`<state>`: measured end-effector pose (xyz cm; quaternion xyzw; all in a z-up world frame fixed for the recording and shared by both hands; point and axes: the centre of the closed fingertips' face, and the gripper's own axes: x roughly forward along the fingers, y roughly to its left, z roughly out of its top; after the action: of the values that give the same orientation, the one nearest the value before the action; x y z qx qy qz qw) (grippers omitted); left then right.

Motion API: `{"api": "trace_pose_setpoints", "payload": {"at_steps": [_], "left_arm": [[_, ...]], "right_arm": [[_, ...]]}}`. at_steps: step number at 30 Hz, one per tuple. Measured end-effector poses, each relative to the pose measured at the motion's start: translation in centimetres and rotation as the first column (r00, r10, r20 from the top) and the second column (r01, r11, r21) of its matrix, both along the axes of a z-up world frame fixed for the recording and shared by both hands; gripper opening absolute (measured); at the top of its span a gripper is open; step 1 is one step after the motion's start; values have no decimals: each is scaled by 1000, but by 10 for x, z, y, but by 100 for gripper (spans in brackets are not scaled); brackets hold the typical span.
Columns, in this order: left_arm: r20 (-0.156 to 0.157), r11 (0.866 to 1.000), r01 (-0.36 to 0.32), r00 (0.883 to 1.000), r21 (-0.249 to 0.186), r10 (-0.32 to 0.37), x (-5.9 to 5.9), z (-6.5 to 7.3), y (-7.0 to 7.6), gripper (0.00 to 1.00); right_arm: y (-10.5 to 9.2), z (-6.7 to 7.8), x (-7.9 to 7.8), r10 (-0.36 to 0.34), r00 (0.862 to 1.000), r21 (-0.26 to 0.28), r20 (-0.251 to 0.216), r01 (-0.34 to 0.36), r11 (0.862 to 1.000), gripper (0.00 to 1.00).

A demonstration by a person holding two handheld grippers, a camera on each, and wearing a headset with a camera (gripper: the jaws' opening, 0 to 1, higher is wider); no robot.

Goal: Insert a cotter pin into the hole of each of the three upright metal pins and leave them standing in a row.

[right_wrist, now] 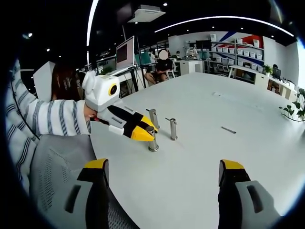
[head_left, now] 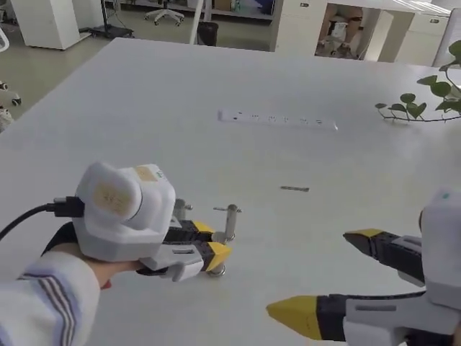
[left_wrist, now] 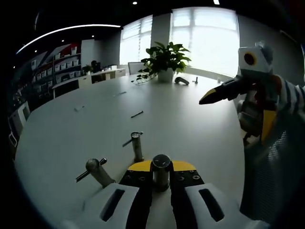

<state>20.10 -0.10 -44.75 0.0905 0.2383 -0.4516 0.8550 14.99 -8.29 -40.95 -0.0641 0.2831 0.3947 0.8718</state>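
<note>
Three upright metal pins stand near the table's front edge. My left gripper is shut on the nearest pin, whose base shows under the jaws. A second pin and a third pin each carry a cotter pin through the top. A loose cotter pin lies flat farther out. My right gripper hovers open to the right, holding nothing. In the right gripper view the left gripper clamps the front pin.
A white power strip lies across the table's middle. A trailing plant sits at the far right edge. People sit at desks beyond the table. Cabinets and office chairs stand in the background.
</note>
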Motion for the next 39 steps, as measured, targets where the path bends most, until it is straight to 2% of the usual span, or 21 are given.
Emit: {"api": "trace_pose_setpoints", "payload": {"at_steps": [12,14,17,20,22,23,24,26,28,30,33,34,36,39], "left_arm": [[14,1000,-15,1000,-20,15,-1,-1,0,9],[4,999,-20,1000,-30,20,-1,-1,-1,10],[14,999,-19,1000,-26,19,-1,0,0,10],[6,999,-27,1000,-27,27,-3,5,2,13],[-1,999,-13,1000,-41,13,-6,10,4,23],[8,999,-9,1000,-43,9,-8,14,5,26],[27,999,11,1000,-42,-10,-10,20,8,26],[17,998,19,1000,-59,-18,-14,28,13,26],[23,997,28,999,-73,-27,-17,37,16,35],[29,995,38,999,-90,-36,-21,45,22,50],[28,996,27,999,-82,-25,-25,49,32,75],[32,997,37,999,-75,-35,-28,49,36,78],[14,996,49,999,-72,-48,-34,48,40,79],[2,996,62,998,-63,-62,-44,45,45,87]], "right_arm": [[4,-4,-1,18,1000,-3,-10,-18,1000,94],[4,-4,-1,19,1000,-4,-12,-19,1000,94],[3,-5,-1,19,1000,-7,-15,-19,1000,94],[2,-4,0,20,1000,-10,-13,-20,1000,94],[3,-2,1,22,1000,-11,-11,-22,1000,94],[3,-2,2,22,1000,-11,-11,-22,1000,94],[2,-2,3,25,1000,-12,-10,-25,1000,94],[0,-2,5,22,1000,-18,-11,-22,1000,94],[-2,-1,6,19,1000,-19,-10,-20,1000,94],[-6,0,9,15,1000,-21,-8,-15,1000,93],[-11,3,14,8,1000,-32,-2,-8,999,93],[-13,3,16,7,1000,-37,-1,-7,999,93],[-17,4,20,11,1000,-54,1,-11,998,92],[-27,3,28,31,1000,-107,6,-30,994,89]]}}
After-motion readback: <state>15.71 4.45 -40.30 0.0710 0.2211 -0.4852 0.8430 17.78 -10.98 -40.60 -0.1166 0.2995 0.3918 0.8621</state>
